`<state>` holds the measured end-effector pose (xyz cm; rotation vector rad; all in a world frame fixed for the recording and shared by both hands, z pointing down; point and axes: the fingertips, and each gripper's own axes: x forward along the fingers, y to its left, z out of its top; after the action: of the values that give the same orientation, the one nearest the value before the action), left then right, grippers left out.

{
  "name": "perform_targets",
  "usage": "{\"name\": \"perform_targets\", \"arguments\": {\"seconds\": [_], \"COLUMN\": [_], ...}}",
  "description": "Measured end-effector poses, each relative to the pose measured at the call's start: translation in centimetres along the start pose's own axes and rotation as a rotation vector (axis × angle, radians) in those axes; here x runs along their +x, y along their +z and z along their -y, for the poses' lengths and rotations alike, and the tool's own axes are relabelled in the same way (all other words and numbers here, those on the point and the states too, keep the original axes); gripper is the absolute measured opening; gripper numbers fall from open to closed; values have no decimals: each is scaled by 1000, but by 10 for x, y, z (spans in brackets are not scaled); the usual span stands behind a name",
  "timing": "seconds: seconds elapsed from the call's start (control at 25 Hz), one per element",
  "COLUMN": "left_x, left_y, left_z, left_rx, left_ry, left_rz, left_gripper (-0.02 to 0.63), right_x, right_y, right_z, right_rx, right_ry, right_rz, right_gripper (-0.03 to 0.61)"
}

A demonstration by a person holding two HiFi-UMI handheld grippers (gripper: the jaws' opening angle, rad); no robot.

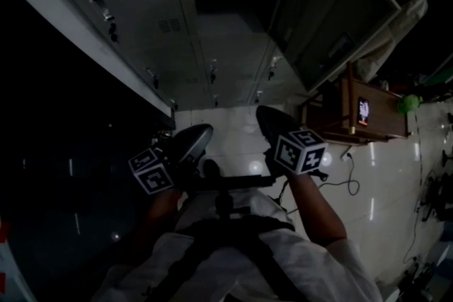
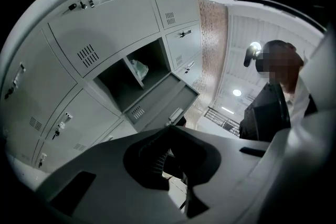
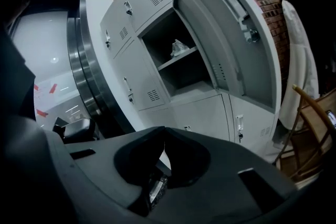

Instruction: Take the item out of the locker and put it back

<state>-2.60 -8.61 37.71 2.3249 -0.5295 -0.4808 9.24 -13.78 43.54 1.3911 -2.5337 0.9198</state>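
The left gripper is held low with its jaws drawn together at the tips and nothing between them. Ahead of it and above, well apart, one locker in the grey bank stands open, its door swung toward this gripper's right. The item, a small, pale, crumpled thing, sits on the shelf in the upper half of that compartment, toward the back. It is too small to name for sure, but it reads as a bunched plastic bag or wrapper. On that reading it should be very light and soft, giving way under the pads instead of resisting, and perhaps slick, so a shallow pinch could slide off. The best hold looks like the raised fold at its top, taken deep between the pads and not scooped from the shelf. The right gripper is likewise closed and empty, with the item up and nearly straight ahead of its jaws, far off. Both would need to open before any reach. A wooden chair stands further to that gripper's right, beyond the door.
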Motion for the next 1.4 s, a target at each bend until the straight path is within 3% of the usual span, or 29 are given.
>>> {"name": "perform_targets", "arguments": {"seconds": [0.48, 0.8, 1.24, 1.4], "left_x": [-12, -4, 34, 51], "left_y": [45, 61, 79, 79], "left_z": [-33, -48, -45, -43], "left_rx": [28, 47, 80, 99], "left_ry": [-32, -96, -42, -29], "left_rz": [-44, -57, -11, 1], "left_gripper": [0, 0, 0, 0], "right_x": [44, 63, 89, 94], "right_y": [28, 61, 107, 131], "right_z": [-6, -8, 6, 13], "right_rx": [-30, -137, -234, -272], "right_ry": [-95, -139, -92, -71], "right_rz": [41, 54, 71, 97], "right_gripper": [12, 12, 14, 46]}}
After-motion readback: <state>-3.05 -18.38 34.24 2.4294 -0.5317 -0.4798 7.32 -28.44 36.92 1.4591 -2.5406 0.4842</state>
